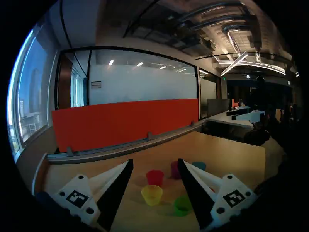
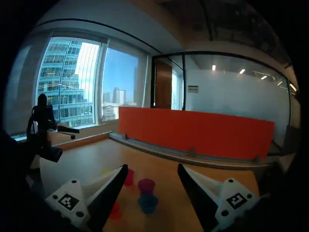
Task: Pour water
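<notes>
Left hand-held gripper point(image 1: 155, 161) spread apart, right hand-held gripper point(image 2: 152, 166) likewise, cups point(image 1: 151, 194) upright on table point(image 1: 231, 154), mouths up.

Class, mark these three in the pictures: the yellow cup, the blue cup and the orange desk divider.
yellow cup point(image 1: 151, 195), left gripper view, front wall of the cup.
blue cup point(image 2: 148, 204), right gripper view, side wall below the rim.
orange desk divider point(image 2: 201, 133), right gripper view, middle of its face.

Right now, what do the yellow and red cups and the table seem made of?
The yellow cup and red cup look like thin plastic, slightly translucent: light glows through their walls. The table looks like pale wood or wood-look laminate, smooth and matte; I cannot tell which.
</notes>
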{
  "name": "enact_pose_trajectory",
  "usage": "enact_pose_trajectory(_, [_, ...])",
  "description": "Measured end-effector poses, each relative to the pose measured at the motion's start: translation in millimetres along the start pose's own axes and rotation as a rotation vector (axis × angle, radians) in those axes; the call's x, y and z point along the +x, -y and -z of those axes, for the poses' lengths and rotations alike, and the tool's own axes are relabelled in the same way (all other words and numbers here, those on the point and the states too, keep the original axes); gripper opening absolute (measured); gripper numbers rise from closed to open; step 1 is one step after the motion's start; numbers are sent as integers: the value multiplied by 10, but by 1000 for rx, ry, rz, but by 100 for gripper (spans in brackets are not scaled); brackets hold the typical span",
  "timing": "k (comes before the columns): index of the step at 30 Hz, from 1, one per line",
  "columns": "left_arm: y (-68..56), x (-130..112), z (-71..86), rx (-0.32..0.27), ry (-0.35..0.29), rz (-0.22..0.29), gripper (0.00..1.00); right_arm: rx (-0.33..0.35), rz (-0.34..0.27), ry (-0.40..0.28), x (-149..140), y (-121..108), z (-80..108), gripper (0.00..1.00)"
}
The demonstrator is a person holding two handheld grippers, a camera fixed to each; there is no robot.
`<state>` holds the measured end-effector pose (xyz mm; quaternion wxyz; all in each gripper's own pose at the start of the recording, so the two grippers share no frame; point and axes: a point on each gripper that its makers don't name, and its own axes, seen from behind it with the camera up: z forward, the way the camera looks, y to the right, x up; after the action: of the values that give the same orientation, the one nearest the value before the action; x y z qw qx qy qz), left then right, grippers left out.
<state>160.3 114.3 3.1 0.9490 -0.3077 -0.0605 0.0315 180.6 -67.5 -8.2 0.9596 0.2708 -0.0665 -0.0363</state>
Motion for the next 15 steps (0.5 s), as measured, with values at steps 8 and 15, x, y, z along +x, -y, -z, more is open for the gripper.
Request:
enact_pose_trajectory(8, [-42,-178,-31,-27,35,-9,84,7,17,52,-162,-14,-27,99])
enact_pose_trajectory(15, [-88,-299,-56,-54,59,-17,84,16,27,89,-295,-4,-39,99])
